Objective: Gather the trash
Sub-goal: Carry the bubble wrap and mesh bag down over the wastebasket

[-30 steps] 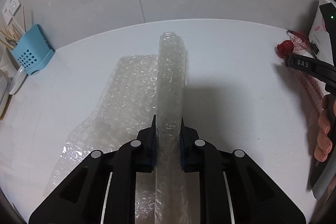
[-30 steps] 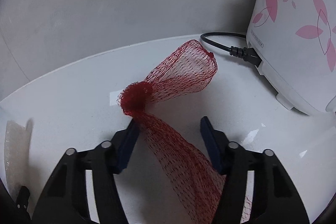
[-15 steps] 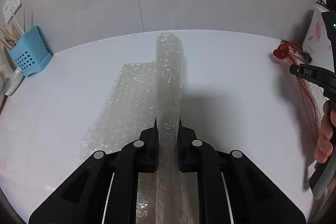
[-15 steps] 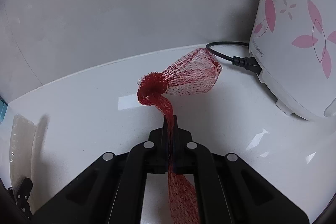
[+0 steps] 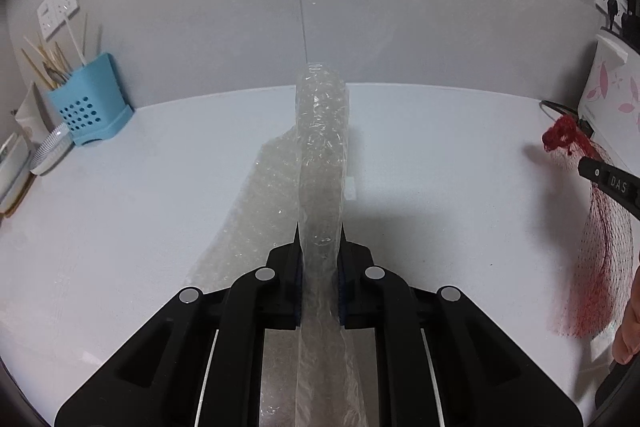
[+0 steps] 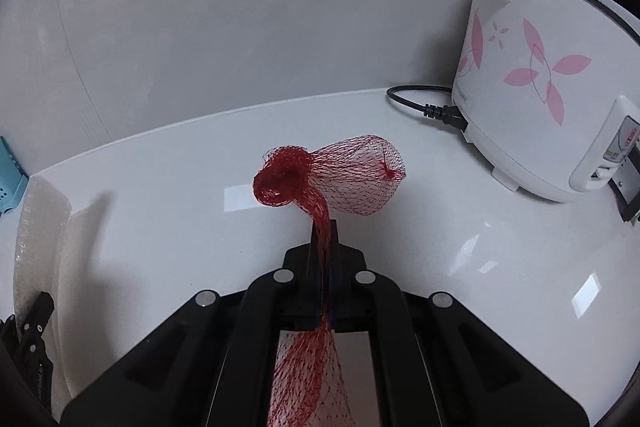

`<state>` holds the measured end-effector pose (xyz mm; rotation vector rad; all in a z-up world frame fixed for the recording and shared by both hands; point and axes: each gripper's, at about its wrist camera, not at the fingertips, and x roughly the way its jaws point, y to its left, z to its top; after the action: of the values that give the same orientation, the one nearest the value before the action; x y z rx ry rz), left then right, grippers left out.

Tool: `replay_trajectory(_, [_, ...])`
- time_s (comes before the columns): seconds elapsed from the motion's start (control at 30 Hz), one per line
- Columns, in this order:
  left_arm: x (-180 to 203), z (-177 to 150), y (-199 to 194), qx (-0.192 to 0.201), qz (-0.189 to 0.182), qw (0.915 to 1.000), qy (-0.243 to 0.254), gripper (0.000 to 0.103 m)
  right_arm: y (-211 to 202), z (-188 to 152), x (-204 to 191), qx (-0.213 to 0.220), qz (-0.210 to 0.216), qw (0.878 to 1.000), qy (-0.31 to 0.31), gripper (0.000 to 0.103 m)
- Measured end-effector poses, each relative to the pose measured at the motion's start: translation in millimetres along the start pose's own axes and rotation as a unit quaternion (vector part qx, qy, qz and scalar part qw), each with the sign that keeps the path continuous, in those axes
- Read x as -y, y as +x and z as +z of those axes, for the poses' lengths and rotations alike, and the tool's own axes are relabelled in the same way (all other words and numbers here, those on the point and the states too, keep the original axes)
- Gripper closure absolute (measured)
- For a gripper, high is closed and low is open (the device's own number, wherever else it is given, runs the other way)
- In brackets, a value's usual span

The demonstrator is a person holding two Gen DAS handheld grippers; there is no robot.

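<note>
- The left gripper (image 5: 319, 251) has its jaws clenched on a gathered fold of bubble wrap (image 5: 322, 155); the fold stands up between the jaws and runs forward past them, while the rest of the sheet trails down and to the left of the jaws onto the counter (image 5: 440, 155). Pinching a bunched ridge rather than a flat edge probably gives the thin, slippery film enough bulk to hold.
- The right gripper (image 6: 325, 247) has its jaws clenched on a twisted neck of the red net (image 6: 352, 175). One end of the net hangs below and behind the jaws; the knotted clump and the open pouch lie just ahead of them, seemingly off the counter or barely grazing it. Gripping the narrow neck suits a mesh that would otherwise slip through.
- Each gripper carries one piece of trash, so both can likely go to a bin in one trip; no bin shows in either view.
- In the left view, the right gripper and net sit far right of the jaws, with a hand (image 5: 630, 327) at the edge.
- Ahead and right of the right jaws stand a rice cooker (image 6: 540, 87) and its cord (image 6: 420, 103), well apart from the net.
- Far left of the left jaws, a blue holder (image 5: 90, 103) with sticks stands against the wall.
</note>
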<state>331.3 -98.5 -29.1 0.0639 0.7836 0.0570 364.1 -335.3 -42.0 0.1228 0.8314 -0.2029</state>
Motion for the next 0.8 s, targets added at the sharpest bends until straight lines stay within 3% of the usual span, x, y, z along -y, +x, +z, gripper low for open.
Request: replay_trajectory(0.8, [-52.8, -71.3, -171.3, 0.042, -0.013, 0.9982, -0.04, 0.092, -180.2, -92.4, 2.4, 0.064, 0.027, 0.996, -0.048, 0.102])
